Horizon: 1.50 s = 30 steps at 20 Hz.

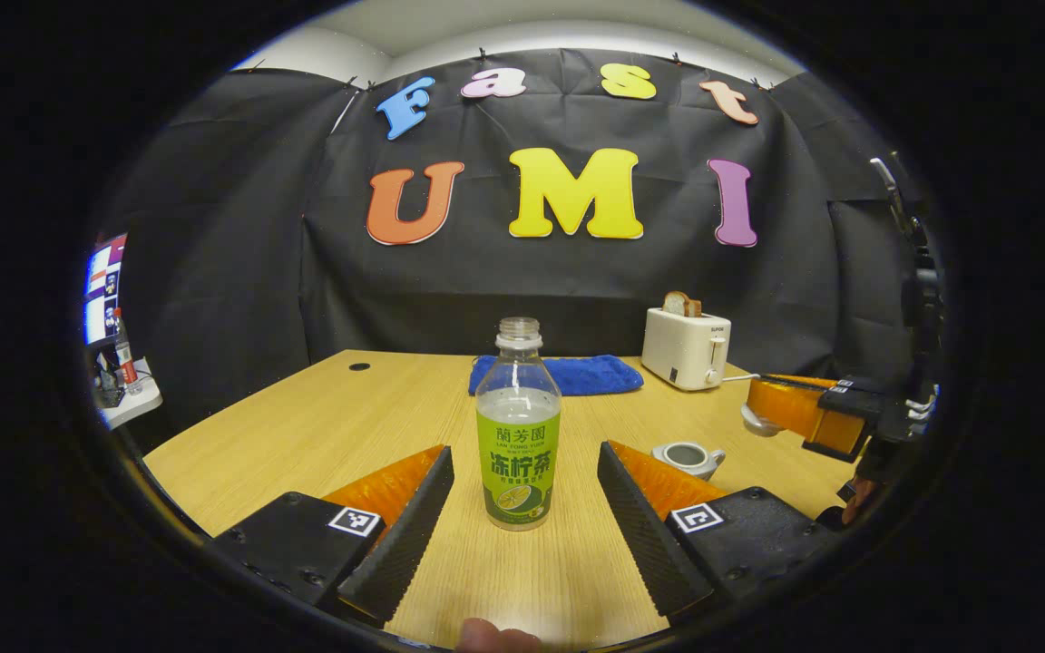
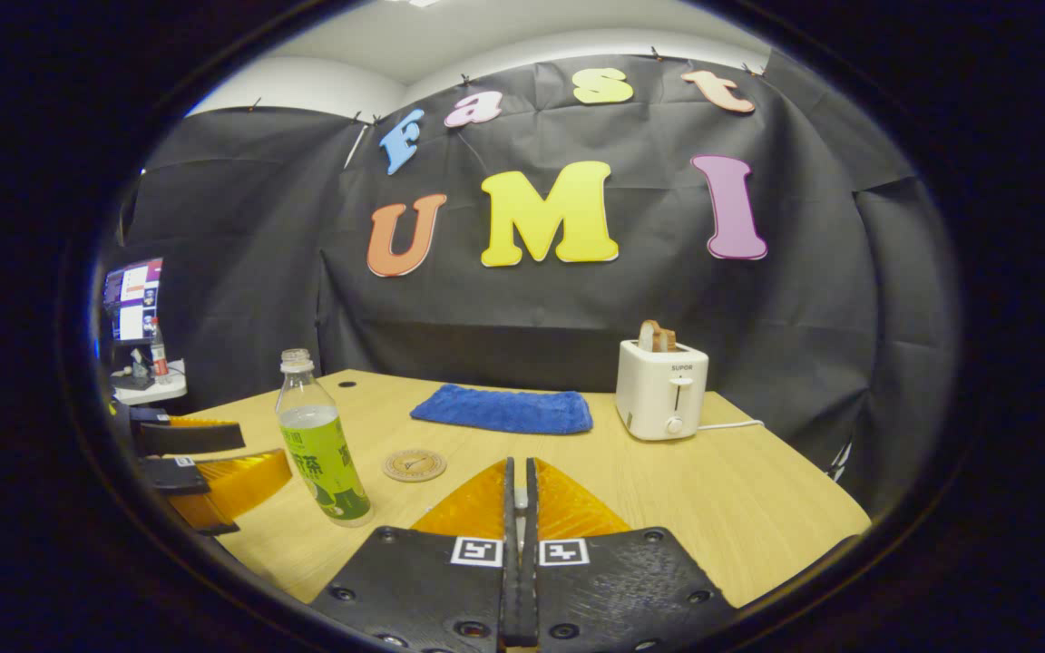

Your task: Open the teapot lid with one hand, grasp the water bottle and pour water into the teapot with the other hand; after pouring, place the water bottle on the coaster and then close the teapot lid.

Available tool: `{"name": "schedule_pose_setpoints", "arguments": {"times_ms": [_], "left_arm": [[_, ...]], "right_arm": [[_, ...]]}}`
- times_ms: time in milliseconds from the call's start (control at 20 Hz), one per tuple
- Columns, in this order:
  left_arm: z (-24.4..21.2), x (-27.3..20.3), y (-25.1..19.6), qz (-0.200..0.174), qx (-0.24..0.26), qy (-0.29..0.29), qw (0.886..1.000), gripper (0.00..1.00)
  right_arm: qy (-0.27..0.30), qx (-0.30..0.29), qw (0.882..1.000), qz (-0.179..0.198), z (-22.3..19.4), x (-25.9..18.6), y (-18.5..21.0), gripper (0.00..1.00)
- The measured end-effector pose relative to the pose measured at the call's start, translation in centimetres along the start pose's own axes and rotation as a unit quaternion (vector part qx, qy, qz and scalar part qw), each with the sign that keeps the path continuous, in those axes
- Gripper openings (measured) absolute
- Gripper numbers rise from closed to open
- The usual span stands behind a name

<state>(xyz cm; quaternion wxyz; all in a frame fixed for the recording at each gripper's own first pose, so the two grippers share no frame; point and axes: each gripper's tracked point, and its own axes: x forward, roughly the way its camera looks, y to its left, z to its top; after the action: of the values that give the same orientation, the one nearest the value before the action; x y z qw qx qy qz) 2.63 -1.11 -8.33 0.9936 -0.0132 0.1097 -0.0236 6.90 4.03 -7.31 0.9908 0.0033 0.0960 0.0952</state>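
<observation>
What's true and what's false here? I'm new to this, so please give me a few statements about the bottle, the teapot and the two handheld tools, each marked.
1. The water bottle stands upright on the table in front of the left gripper, whose jaws are open. True.
2. The bottle sits on the coaster. False: the coaster is bare, and the bottle stands beside it.
3. The teapot has its lid on. False: its top is open, and the teapot lid seems pinched in the right gripper, whose jaws are shut.
4. The toaster has bread sticking out of it. True.
</observation>
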Motion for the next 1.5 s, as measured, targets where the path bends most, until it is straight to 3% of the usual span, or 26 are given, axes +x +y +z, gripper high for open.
{"name": "schedule_pose_setpoints", "arguments": {"times_ms": [650, 1200, 1500], "left_arm": [[-3.2, 5.0, 0.4, 0.023, -0.007, 0.045, 0.999, 1.00], [-4.3, 5.8, 1.1, 0.033, 0.015, 0.069, 0.997, 0.77], [-2.9, 5.1, 3.0, 0.066, 0.103, 0.092, 0.988, 0.72]], "right_arm": [[0.004, 0.019, 1.000, -0.022, -0.9, -1.4, -4.6, 0.00], [0.010, 0.016, 0.999, -0.026, -1.5, -1.2, -5.5, 0.00], [0.011, 0.020, 0.999, -0.024, -1.7, -1.1, -6.4, 0.00]]}}
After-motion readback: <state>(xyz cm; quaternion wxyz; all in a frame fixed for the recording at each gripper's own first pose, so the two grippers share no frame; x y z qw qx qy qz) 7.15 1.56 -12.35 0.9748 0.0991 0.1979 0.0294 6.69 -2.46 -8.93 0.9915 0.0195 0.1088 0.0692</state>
